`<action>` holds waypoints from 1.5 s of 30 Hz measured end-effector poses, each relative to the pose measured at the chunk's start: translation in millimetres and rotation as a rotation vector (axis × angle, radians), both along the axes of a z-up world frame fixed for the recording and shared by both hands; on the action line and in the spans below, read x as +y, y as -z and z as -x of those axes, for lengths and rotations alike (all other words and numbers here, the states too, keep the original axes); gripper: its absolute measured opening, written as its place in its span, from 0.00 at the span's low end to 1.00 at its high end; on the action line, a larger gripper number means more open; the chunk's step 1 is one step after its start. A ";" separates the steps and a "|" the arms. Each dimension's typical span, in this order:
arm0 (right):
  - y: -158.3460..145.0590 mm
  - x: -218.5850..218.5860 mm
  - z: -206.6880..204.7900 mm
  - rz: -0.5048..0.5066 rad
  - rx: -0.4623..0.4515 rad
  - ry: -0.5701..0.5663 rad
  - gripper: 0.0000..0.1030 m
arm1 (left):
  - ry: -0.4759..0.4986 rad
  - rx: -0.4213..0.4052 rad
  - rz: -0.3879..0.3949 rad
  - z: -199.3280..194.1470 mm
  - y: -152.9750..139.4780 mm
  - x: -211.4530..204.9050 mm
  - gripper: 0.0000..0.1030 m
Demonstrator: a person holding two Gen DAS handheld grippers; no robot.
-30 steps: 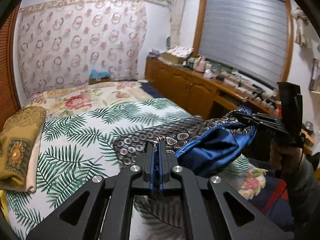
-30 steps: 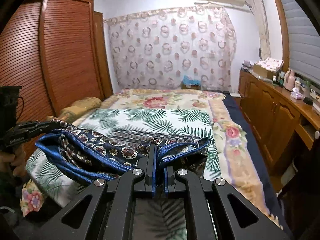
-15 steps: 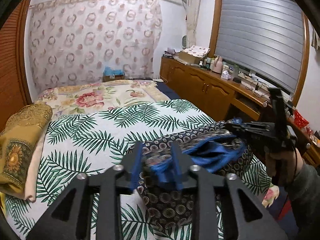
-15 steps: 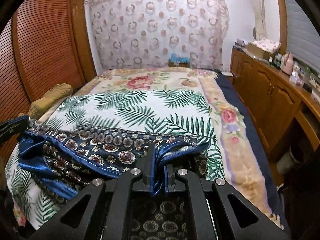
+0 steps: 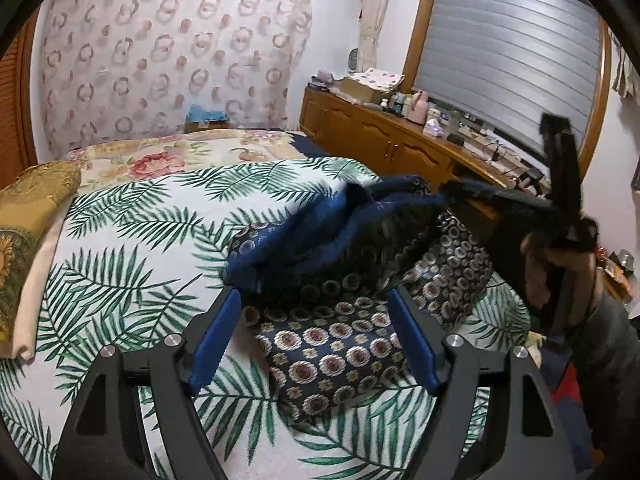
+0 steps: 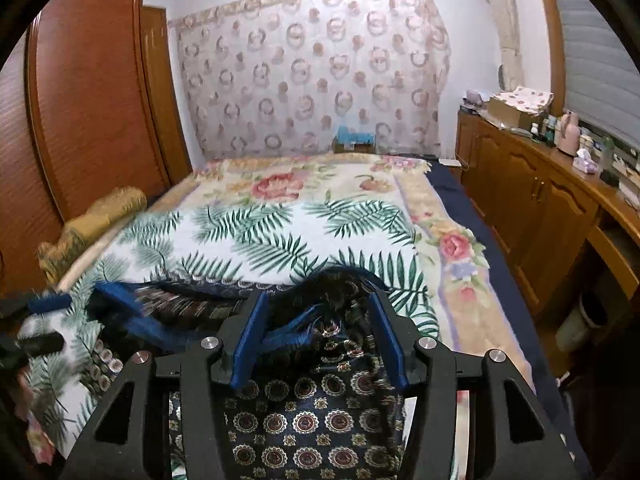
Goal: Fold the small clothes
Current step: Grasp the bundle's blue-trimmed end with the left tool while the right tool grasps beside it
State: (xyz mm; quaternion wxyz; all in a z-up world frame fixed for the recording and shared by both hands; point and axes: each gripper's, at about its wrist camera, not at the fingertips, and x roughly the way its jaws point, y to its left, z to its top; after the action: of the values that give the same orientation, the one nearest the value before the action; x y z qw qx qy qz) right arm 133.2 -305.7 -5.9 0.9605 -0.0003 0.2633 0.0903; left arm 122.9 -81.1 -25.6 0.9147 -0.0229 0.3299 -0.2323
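A dark blue garment with a round medallion print (image 5: 340,344) lies on the palm-leaf bedspread (image 5: 132,240), its plain blue lining (image 5: 304,236) folded over the far part. My left gripper (image 5: 316,332) is open just above the garment's near edge, touching nothing. My right gripper (image 6: 320,340) is open over the same garment (image 6: 308,424), with bunched blue cloth between its jaws but not clamped. In the left wrist view the right gripper (image 5: 460,196) looks blurred, at the cloth's right end.
A folded gold cushion (image 5: 28,216) lies at the bed's left edge. A wooden cabinet (image 6: 532,200) with clutter runs along the right. A slatted wardrobe (image 6: 80,112) stands on the left. A floral blanket (image 6: 280,184) covers the far bed.
Both grippers were shut on the garment's corners and held it above the bed. Both have now opened and the garment has dropped, folded over, onto the bedspread.
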 end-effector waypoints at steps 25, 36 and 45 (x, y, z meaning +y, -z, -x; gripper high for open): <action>30.1 -36.3 -57.4 -0.011 0.194 -0.009 0.44 | -0.091 0.099 -0.063 -25.8 32.4 6.8 0.75; 26.6 -47.9 -61.3 0.006 0.167 0.045 0.03 | -0.109 0.098 -0.068 -37.9 28.8 10.6 0.75; 31.8 -36.1 -56.9 0.006 0.168 0.017 0.59 | -0.071 0.150 -0.063 -69.0 31.0 10.7 0.72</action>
State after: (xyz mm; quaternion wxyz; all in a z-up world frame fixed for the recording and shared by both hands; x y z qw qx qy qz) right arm 190.1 -341.8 -37.7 0.9357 0.0065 0.3431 0.0812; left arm 191.8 -70.4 -56.6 0.8953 -0.0230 0.4036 -0.1869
